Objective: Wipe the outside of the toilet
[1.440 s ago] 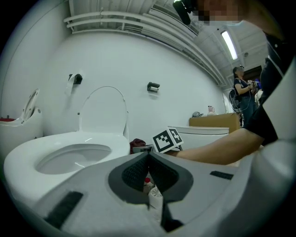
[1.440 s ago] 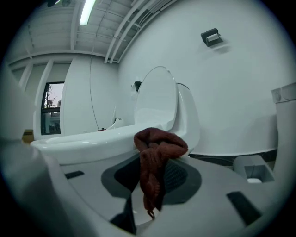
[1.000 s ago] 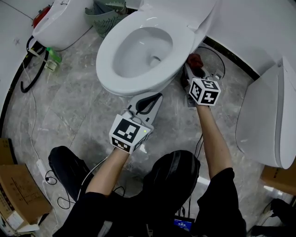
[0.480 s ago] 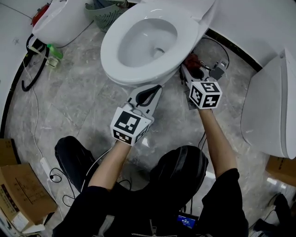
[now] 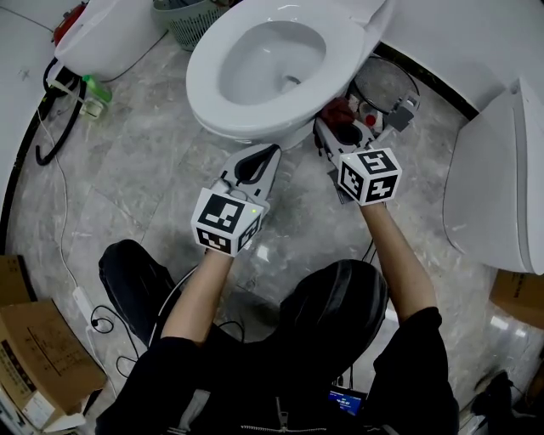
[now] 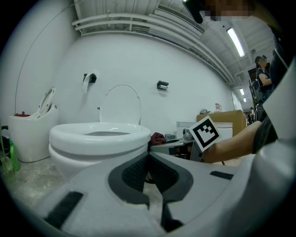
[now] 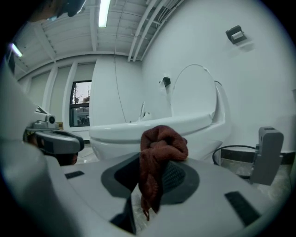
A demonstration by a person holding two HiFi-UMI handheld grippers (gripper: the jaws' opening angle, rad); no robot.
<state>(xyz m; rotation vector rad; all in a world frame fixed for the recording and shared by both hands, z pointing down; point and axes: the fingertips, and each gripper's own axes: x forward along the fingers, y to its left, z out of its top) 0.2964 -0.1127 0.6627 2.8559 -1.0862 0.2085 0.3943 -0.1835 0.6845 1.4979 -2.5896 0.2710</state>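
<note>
A white toilet point(image 5: 255, 72) with its lid raised fills the upper middle of the head view; its bowl point(image 6: 99, 143) also shows in the left gripper view. My right gripper point(image 5: 327, 127) is shut on a dark red cloth point(image 5: 337, 110), bunched between its tips point(image 7: 159, 152) and held close to the right side of the toilet bowl point(image 7: 152, 132). My left gripper point(image 5: 255, 161) sits low in front of the bowl, jaws shut with nothing between them point(image 6: 149, 159).
A second white toilet point(image 5: 497, 187) stands at right and another point(image 5: 106, 38) at upper left beside a green basket point(image 5: 183, 21). A black hose point(image 5: 55, 119) and a green bottle point(image 5: 95, 93) lie left. A wire ring point(image 5: 387, 81) and a grey fitting point(image 5: 401, 110) lie behind my right gripper. Cardboard boxes point(image 5: 34, 357) sit lower left.
Both grippers have moved forward toward the toilet's base. The right gripper with the cloth has shifted left, closer under the bowl's rim.
</note>
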